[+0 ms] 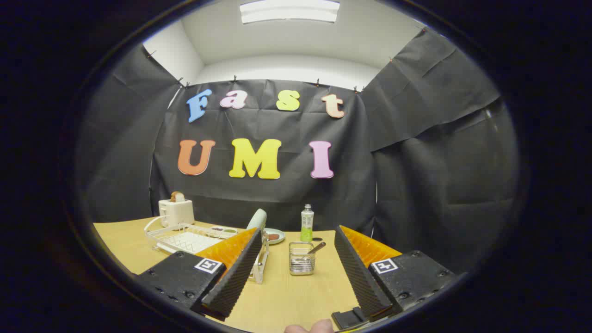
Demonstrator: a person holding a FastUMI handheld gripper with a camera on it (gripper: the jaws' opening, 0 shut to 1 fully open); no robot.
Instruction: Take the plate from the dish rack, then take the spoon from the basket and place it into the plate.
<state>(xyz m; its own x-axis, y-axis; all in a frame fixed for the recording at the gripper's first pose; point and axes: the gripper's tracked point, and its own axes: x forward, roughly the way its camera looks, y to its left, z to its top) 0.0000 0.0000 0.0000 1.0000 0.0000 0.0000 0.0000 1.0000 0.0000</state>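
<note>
My gripper (296,259) is open, its two fingers spread wide above the wooden table (286,296) with nothing between them. A pale green plate (256,219) stands upright in the white wire dish rack (185,238), just beyond the left finger (236,273). Between and beyond the fingers stands a small metal mesh basket (302,258) with a spoon (314,250) leaning out of it, handle up to the right. The right finger (358,273) is apart from the basket.
A white toaster (176,211) with bread in it stands behind the rack. A green drink bottle (307,223) and a small dish (274,236) with something dark on it sit at the back of the table. A fingertip (310,328) shows below the fingers.
</note>
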